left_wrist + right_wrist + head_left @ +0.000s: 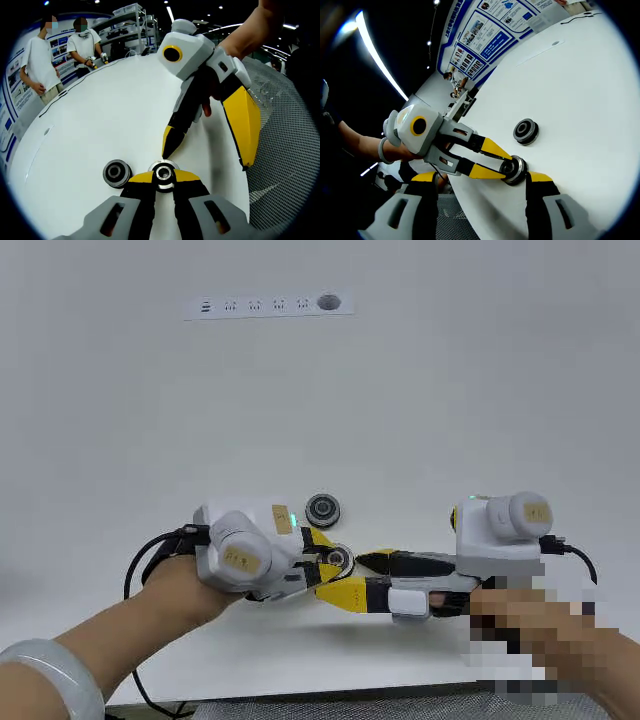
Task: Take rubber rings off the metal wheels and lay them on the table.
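My left gripper (pixel 334 560) is shut on a small metal wheel (pixel 338 560) and holds it just above the white table (pixel 420 420). Its yellow tips clamp the wheel (pixel 164 173) from both sides. My right gripper (pixel 343 576) points left at that wheel and stands open, one jaw on either side of it. In the right gripper view the held wheel (pixel 515 169) sits near the right-hand jaw of my right gripper (pixel 482 177). In the left gripper view the right gripper (pixel 207 157) reaches in from above. A second wheel (pixel 324 509) with a dark rubber ring lies flat on the table just behind.
A white power strip (pixel 265 305) lies at the table's far side. The table's near edge (pixel 300 695) runs just below my hands, with grey mesh (pixel 285 165) beyond it. Two people (pixel 60 50) stand past the far end of the table.
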`<state>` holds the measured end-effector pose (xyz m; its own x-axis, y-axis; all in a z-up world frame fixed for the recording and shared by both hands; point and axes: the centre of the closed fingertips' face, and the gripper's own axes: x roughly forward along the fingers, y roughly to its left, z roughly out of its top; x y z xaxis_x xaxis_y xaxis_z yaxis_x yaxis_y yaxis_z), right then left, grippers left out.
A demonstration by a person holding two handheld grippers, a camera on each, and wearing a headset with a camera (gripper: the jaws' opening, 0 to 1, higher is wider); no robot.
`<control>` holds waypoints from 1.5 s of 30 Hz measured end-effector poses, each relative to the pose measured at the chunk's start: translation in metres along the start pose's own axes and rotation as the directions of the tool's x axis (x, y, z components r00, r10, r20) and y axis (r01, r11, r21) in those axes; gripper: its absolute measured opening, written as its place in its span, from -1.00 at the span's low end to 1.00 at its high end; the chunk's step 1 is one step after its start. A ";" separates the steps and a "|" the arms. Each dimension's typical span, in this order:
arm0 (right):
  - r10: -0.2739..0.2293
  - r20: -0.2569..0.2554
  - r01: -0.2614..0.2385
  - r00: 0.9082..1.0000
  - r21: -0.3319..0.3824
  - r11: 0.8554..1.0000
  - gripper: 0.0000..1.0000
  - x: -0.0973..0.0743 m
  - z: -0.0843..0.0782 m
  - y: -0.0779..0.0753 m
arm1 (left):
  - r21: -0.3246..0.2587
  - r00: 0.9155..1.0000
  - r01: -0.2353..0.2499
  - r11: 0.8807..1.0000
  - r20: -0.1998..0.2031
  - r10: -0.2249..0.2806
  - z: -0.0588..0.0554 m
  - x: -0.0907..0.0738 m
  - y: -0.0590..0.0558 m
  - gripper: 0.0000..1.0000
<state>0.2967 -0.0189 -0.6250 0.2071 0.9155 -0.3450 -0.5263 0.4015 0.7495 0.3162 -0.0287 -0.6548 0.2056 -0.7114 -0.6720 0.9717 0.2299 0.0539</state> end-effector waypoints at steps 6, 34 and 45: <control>-0.003 -0.007 0.003 1.000 0.002 1.000 0.46 0.005 0.000 -0.002 | -0.005 1.000 -0.001 1.000 0.002 0.001 0.000 0.000 0.000 -0.74; 0.035 -0.024 -0.033 0.999 0.081 0.996 0.41 -0.001 0.000 0.003 | -0.007 1.000 0.001 1.000 0.010 -0.001 0.000 0.001 0.000 -0.75; 0.025 -0.030 -0.021 0.999 0.105 0.994 0.25 0.001 0.000 -0.004 | -0.006 1.000 0.001 1.000 0.009 -0.001 -0.001 0.000 0.000 -0.75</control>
<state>0.2987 -0.0193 -0.6287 0.1690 0.9238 -0.3435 -0.4408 0.3826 0.8120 0.3165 -0.0285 -0.6556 0.2059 -0.7176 -0.6653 0.9711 0.2337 0.0486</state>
